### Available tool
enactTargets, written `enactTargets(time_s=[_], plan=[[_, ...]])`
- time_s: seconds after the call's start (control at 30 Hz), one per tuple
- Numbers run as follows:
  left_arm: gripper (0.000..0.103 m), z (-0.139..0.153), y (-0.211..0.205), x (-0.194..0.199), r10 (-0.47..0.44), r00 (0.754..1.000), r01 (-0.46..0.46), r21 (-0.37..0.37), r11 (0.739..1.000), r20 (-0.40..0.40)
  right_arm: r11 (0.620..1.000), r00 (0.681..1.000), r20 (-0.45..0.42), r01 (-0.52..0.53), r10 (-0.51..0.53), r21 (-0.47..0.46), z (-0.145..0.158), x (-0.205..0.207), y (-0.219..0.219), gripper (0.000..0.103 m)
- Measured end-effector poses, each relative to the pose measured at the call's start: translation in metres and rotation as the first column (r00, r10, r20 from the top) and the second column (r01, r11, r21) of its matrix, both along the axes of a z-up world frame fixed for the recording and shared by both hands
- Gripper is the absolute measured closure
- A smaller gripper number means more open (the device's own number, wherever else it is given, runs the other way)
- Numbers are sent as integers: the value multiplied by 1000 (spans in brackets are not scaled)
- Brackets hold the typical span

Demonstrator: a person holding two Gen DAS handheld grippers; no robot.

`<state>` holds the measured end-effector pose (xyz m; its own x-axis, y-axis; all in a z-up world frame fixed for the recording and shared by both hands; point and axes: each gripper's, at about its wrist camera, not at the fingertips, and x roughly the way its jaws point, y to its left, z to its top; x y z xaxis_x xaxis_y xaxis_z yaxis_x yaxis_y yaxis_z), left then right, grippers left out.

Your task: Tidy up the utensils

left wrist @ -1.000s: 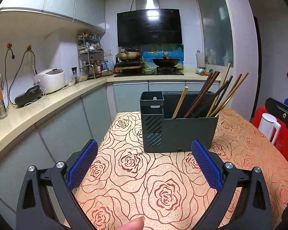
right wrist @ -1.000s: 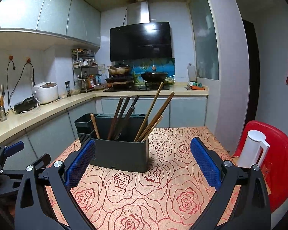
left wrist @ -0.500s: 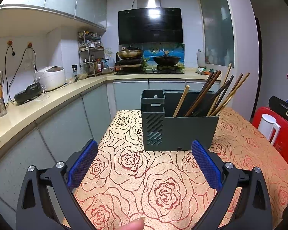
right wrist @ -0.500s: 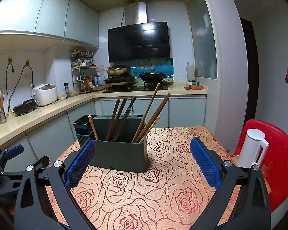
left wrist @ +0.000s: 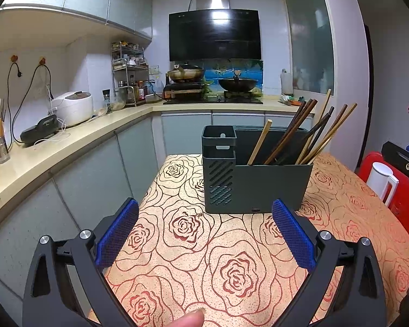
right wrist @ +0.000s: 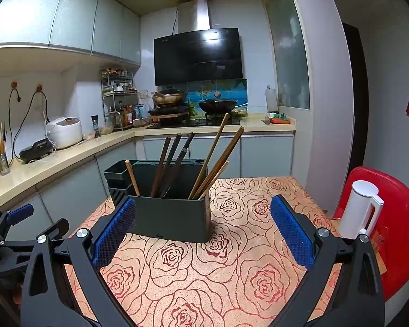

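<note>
A dark grey utensil holder (left wrist: pixel 256 182) stands upright on the table (left wrist: pixel 193 248), which wears a cloth printed with red-outlined roses. Its wide compartment holds a bundle of chopsticks (left wrist: pixel 305 136) — dark and pale wooden ones, all leaning toward the right in the left wrist view; one pale stick leans apart from the rest, nearer the narrow slotted compartment at the holder's left end. Whether that narrow compartment holds anything cannot be told.

The left tool (left wrist: pixel 205 229) hangs above the cloth in front of the holder, its blue-padded fingers spread wide with nothing between them. The right tool (right wrist: pixel 203 227) is likewise spread wide and empty, facing the holder's long side — its left pad overlaps the holder's near corner in view, though contact cannot be judged. A white kettle (right wrist: pixel 358 209) stands on a red chair (right wrist: pixel 400 234) beside the table.
</note>
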<state>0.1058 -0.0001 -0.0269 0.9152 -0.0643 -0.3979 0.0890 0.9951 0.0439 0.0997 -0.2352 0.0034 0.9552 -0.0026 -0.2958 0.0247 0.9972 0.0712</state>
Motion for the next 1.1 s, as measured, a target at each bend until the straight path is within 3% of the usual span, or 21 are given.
enactTargets(time_s=[0.57,0.8,1.1], plan=[[8,-3,5,5,-13,1000,12,-37,999,-23,1000,1000,-3,-4,4,-4,-3,-1,4,7],[8,1,4,-3,-6,999,7,-12,1000,48,1000,1000,-12,-9,9,-7,-5,0,5,7],[8,8,2,-8,-7,999,8,-14,1000,51,1000,1000,-17,-16,16,-8,-5,1,4,7]])
